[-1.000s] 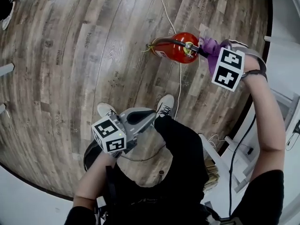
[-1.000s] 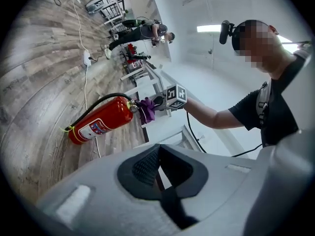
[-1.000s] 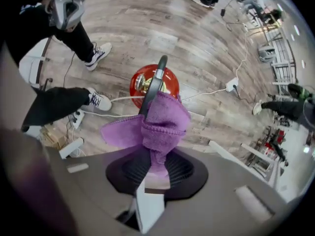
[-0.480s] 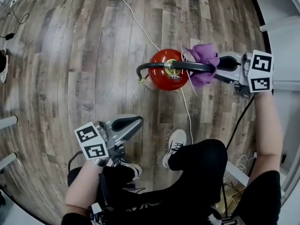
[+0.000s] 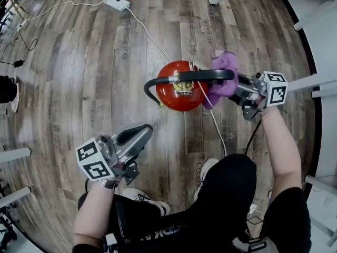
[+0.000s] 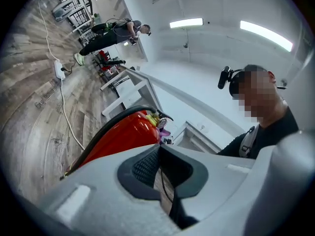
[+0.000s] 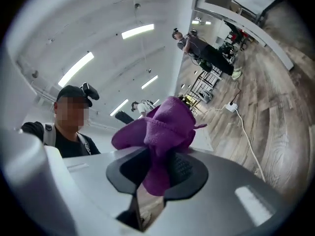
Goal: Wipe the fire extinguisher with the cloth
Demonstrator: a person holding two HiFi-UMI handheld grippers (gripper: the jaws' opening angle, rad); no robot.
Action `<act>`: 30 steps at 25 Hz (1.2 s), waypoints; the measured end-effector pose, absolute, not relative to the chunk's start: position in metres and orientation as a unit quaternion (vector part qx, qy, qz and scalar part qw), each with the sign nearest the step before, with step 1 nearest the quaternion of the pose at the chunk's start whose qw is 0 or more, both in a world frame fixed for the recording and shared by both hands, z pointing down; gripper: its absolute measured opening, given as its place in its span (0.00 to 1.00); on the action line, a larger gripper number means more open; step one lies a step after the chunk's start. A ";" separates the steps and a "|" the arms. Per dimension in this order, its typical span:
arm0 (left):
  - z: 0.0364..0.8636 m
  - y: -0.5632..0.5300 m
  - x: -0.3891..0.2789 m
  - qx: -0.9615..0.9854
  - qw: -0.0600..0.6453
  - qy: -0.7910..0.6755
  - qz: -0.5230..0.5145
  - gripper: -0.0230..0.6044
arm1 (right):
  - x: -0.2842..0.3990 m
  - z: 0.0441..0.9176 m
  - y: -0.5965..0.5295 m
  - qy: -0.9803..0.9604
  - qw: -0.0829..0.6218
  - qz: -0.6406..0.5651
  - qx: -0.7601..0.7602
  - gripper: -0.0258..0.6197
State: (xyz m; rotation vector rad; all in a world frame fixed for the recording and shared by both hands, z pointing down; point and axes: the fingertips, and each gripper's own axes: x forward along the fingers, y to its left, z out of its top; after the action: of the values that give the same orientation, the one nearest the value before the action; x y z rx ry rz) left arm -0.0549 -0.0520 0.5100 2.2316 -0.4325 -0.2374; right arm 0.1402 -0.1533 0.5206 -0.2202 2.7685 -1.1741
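Your right gripper (image 5: 234, 88) pinches the soft, bunched purple cloth (image 5: 221, 73) tightly in its fingers, just at 3 o'clock of the glossy red round-bodied fire extinguisher (image 5: 176, 94), which stands upright on the grainy wood-plank floor (image 5: 95, 62). Your left gripper (image 5: 142, 130) sits at 7 o'clock of it, ribbed black fingers (image 6: 142, 166) closed together and empty.

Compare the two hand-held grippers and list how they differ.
The right hand-held gripper is clamped on the purple cloth, while the left hand-held gripper has its jaws together on nothing. The right one sits beside the top of the red fire extinguisher, with its cloth next to it. The left one is well apart from the extinguisher, nearer the person's legs. Both have the same grey body.
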 end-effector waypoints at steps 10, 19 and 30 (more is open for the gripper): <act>0.524 -0.040 -0.051 0.885 0.424 -0.178 -0.067 0.03 | 0.112 0.615 -0.143 0.890 0.057 -0.446 -0.079 0.17; 0.545 -0.030 -0.056 0.872 0.444 -0.199 -0.047 0.03 | 0.110 0.822 -0.126 0.814 -0.082 -0.537 -0.205 0.17; 0.553 -0.026 -0.058 0.869 0.449 -0.204 -0.040 0.03 | 0.101 0.810 -0.096 0.821 -0.126 -0.510 -0.225 0.17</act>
State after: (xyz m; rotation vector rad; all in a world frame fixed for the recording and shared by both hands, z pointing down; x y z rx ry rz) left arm -0.0584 -0.0263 0.5528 2.1505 -0.5043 -0.0999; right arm 0.1007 -0.0962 0.8101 -0.7684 2.8077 -1.7453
